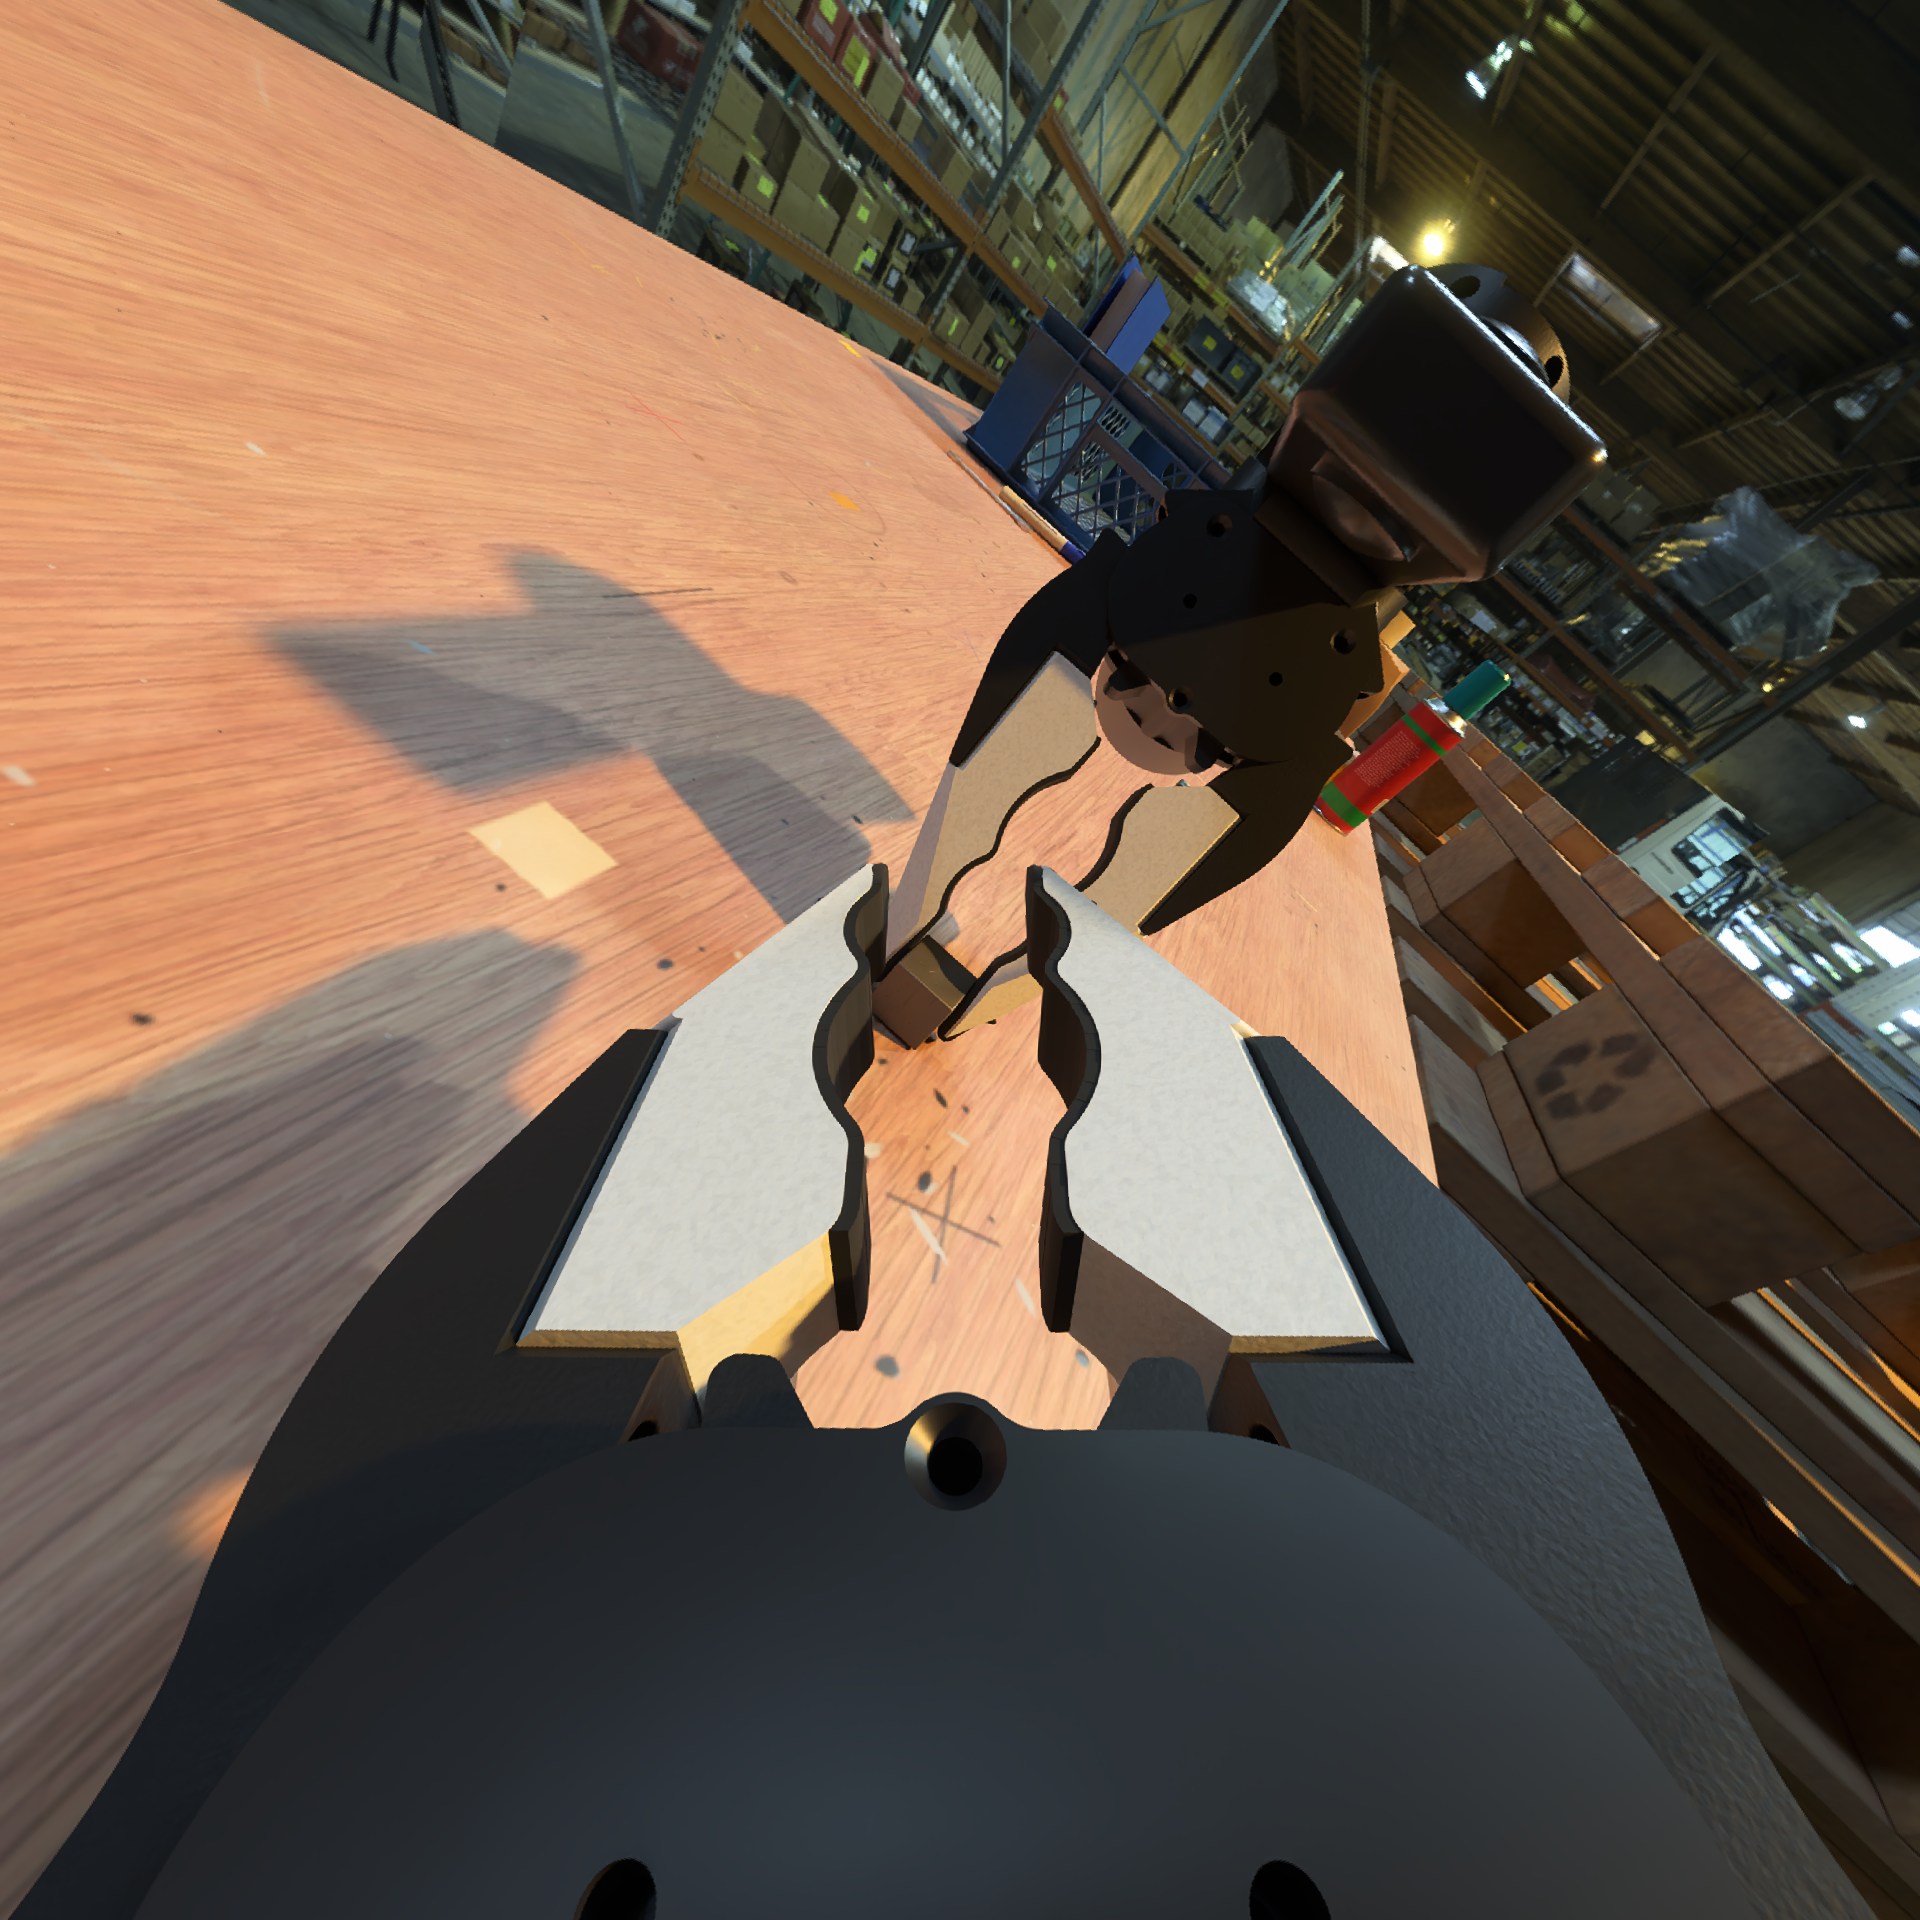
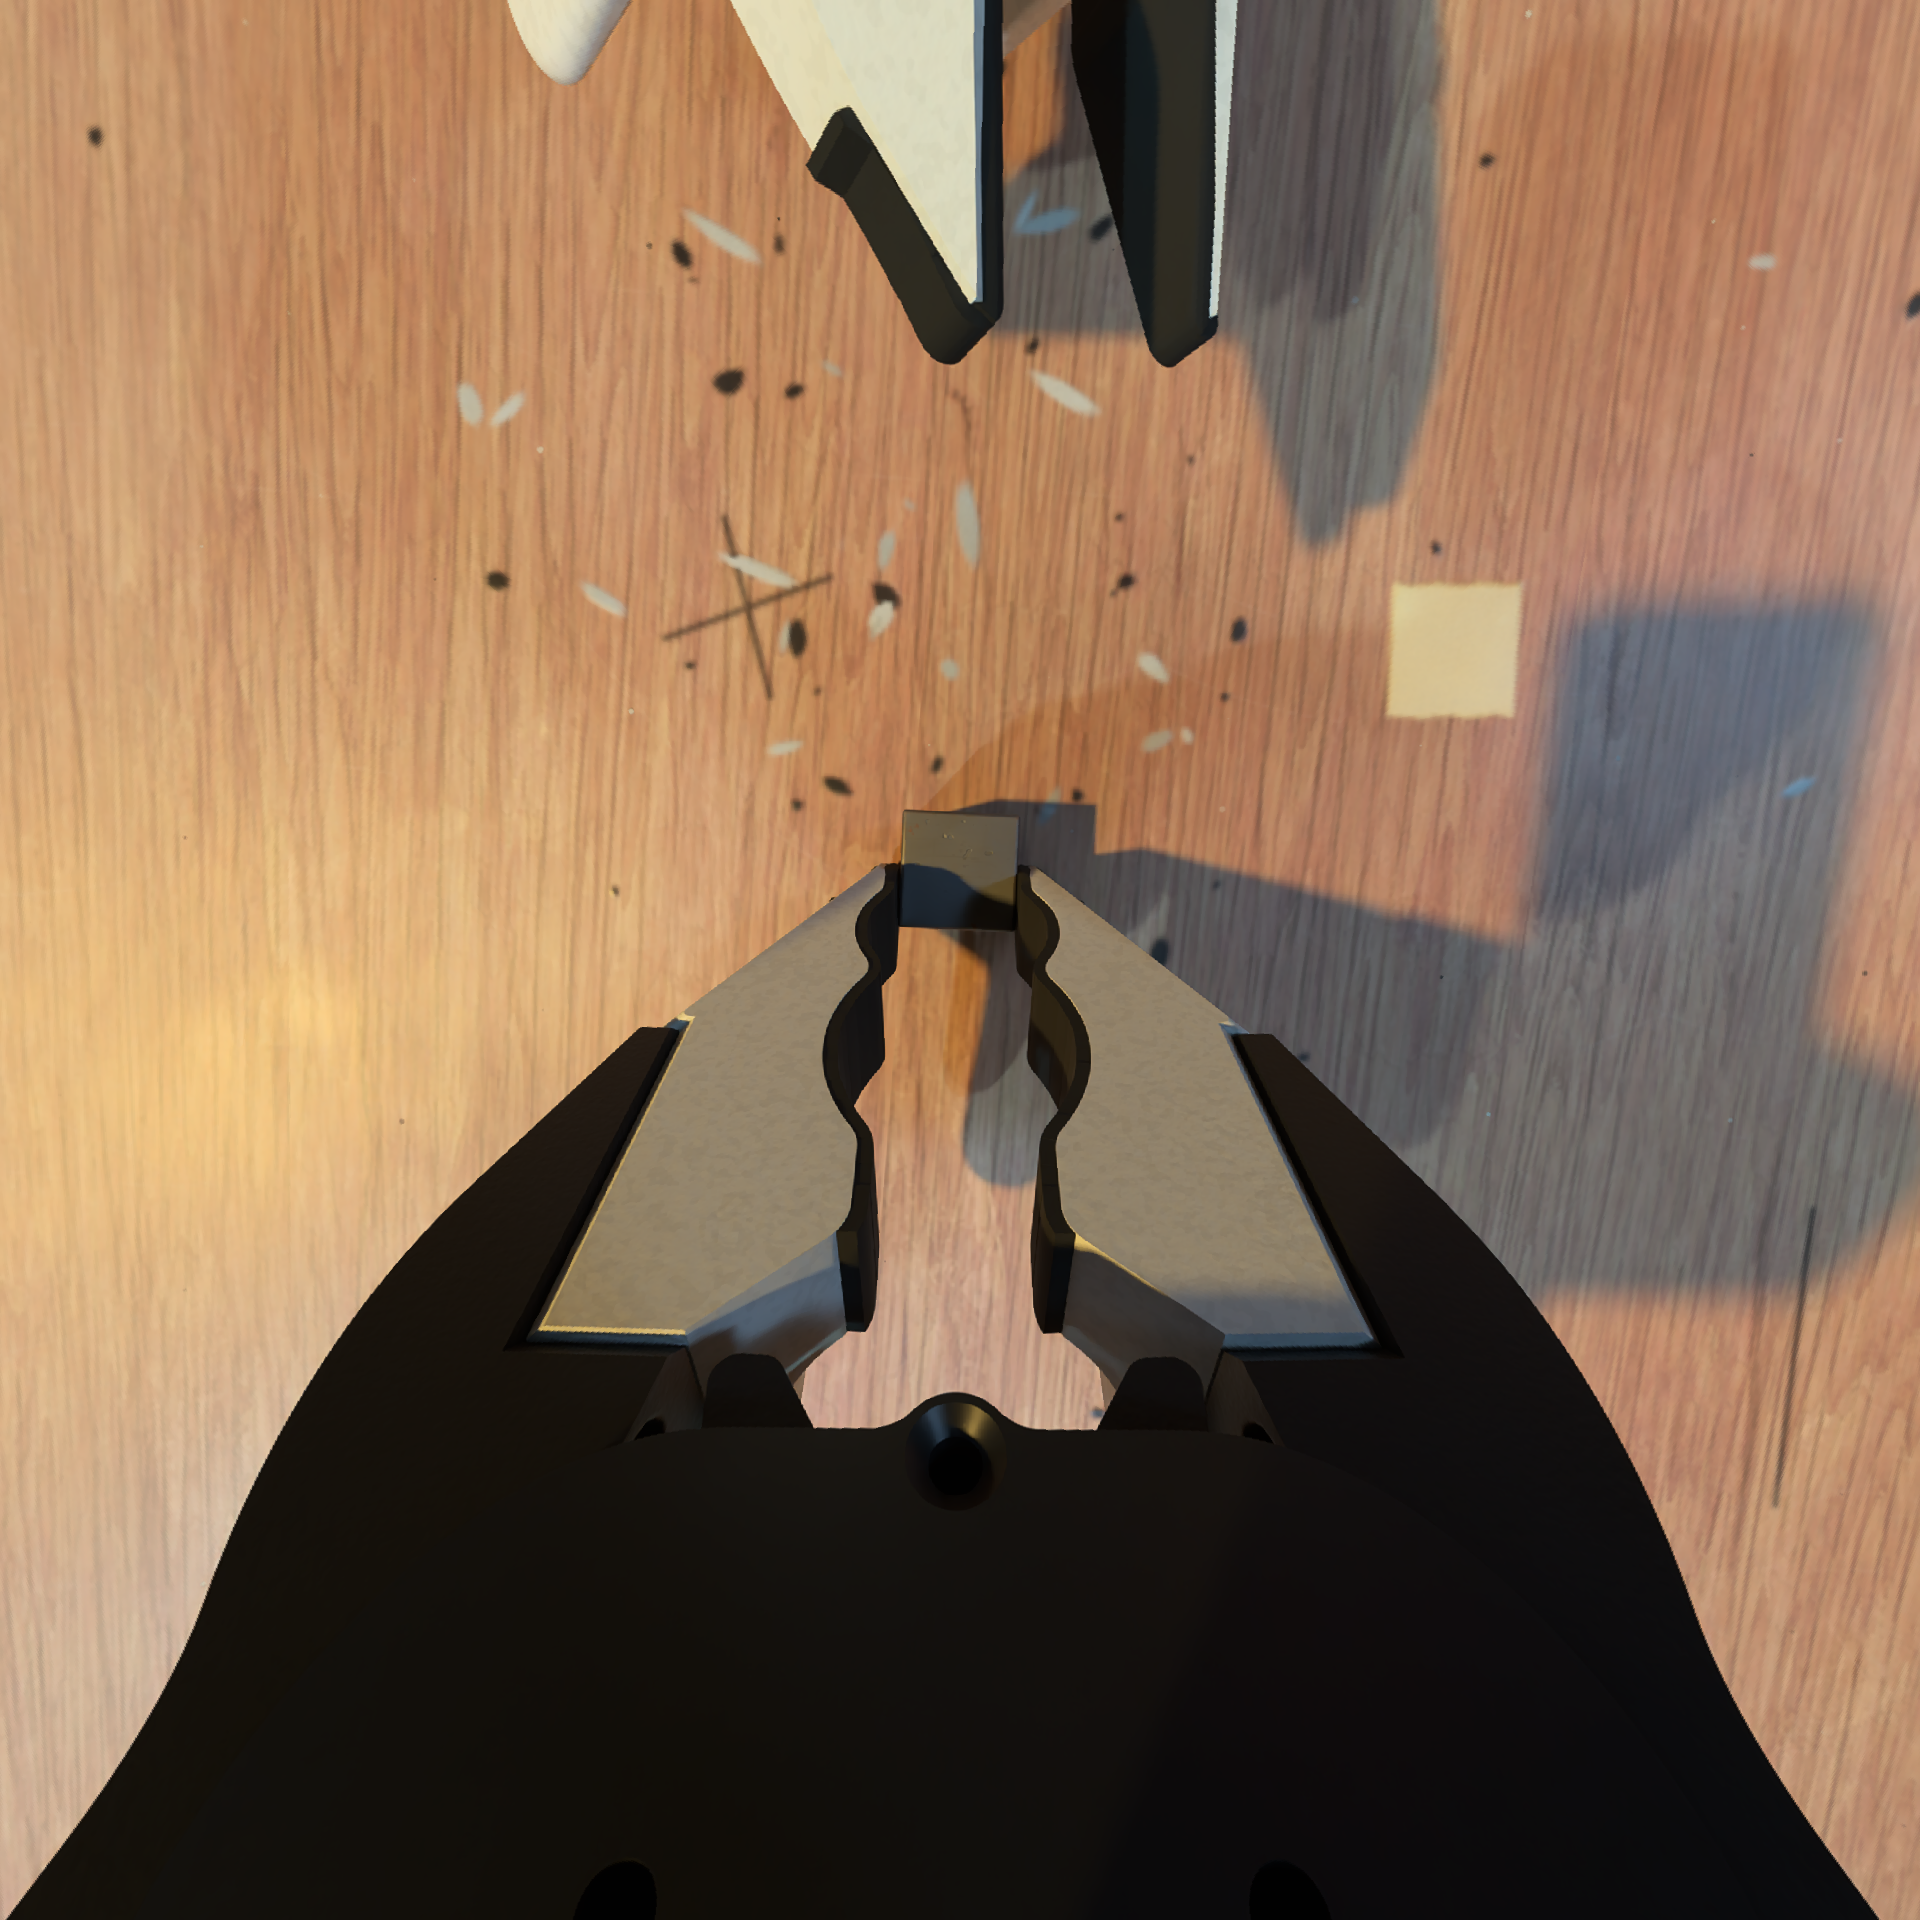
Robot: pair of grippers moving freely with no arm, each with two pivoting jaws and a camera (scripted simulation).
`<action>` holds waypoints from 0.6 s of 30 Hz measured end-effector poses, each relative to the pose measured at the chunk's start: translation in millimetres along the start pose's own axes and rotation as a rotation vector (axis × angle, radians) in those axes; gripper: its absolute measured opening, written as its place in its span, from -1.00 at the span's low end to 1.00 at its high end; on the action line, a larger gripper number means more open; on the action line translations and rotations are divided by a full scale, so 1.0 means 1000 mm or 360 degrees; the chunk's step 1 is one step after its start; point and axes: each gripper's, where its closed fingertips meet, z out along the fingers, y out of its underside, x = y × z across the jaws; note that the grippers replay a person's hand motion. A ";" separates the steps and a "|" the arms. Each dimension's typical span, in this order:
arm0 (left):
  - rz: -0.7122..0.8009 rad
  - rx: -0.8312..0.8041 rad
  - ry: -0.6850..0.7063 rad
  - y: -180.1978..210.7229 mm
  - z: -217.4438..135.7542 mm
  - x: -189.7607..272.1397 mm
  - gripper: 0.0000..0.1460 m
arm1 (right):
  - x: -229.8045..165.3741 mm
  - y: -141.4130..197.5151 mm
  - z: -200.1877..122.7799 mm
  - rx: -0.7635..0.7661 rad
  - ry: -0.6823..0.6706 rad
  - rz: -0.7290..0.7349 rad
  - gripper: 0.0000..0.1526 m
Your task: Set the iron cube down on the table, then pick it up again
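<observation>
The iron cube (image 2: pixel 958 868) is small and dark grey. My right gripper (image 2: pixel 958 894) is shut on it at the fingertips, pointing down at the wooden table (image 2: pixel 312 727). The cube is at or just above the table surface; I cannot tell whether it touches. In the left wrist view the right gripper (image 1: pixel 932 987) stands steeply over the table with the cube (image 1: pixel 920 1000) between its tips. My left gripper (image 1: pixel 958 904) is open and empty, its tips just short of the cube. It also shows at the top of the right wrist view (image 2: pixel 1070 343).
A pale square patch (image 1: pixel 545 847) marks the table left of the cube, also in the right wrist view (image 2: pixel 1452 649). A blue crate (image 1: pixel 1091 457) and a red can with a green cap (image 1: pixel 1392 758) stand near the far edge. Wooden boxes (image 1: pixel 1621 1101) lie beyond the right edge.
</observation>
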 end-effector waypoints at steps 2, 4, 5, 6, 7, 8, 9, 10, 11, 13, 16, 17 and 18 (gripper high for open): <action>0.0000 -0.0001 0.0000 0.000 0.000 0.000 -0.64 | 0.000 0.000 0.000 0.0003 0.0007 -0.0001 -0.72; -0.0001 -0.0001 -0.0001 0.000 0.000 0.000 -0.64 | 0.000 0.000 0.000 0.0007 0.0018 -0.0005 -0.72; 0.0000 -0.0002 -0.0001 0.000 0.000 0.000 -0.64 | 0.000 0.000 0.000 0.0010 0.0022 -0.0005 -0.72; 0.0000 -0.0002 -0.0001 0.000 0.000 0.000 -0.64 | 0.000 0.000 -0.001 0.0012 0.0023 -0.0003 -0.72; 0.0000 -0.0003 -0.0001 0.000 0.000 0.000 -0.64 | 0.000 0.000 -0.001 0.0016 0.0025 0.0000 -0.72; 0.0000 -0.0003 -0.0001 0.000 0.000 0.000 -0.64 | 0.000 0.000 -0.001 0.0020 0.0029 0.0004 -0.72; 0.0001 -0.0003 -0.0001 0.000 0.000 0.000 -0.64 | 0.000 0.000 -0.002 0.0024 0.0031 0.0007 -0.70; 0.0001 -0.0004 -0.0001 0.000 0.000 0.000 -0.64 | 0.000 0.000 -0.003 0.0027 0.0029 0.0009 -0.67; 0.0002 -0.0003 -0.0001 0.000 0.000 0.000 -0.64 | 0.000 0.000 -0.003 0.0029 0.0023 0.0011 -0.64; 0.0002 -0.0002 0.0000 0.000 0.000 0.000 -0.64 | 0.000 0.001 -0.005 0.0027 0.0018 0.0012 -0.60; 0.0003 -0.0003 0.0000 0.000 0.000 0.000 -0.64 | -0.001 0.003 -0.009 0.0024 0.0015 0.0014 -0.58; 0.0003 -0.0004 -0.0001 0.000 0.000 0.000 -0.64 | -0.001 0.004 -0.010 0.0024 0.0014 0.0016 -0.58; 0.0003 -0.0005 -0.0002 0.000 0.000 0.000 -0.64 | -0.001 0.005 -0.010 0.0021 0.0013 0.0017 -0.57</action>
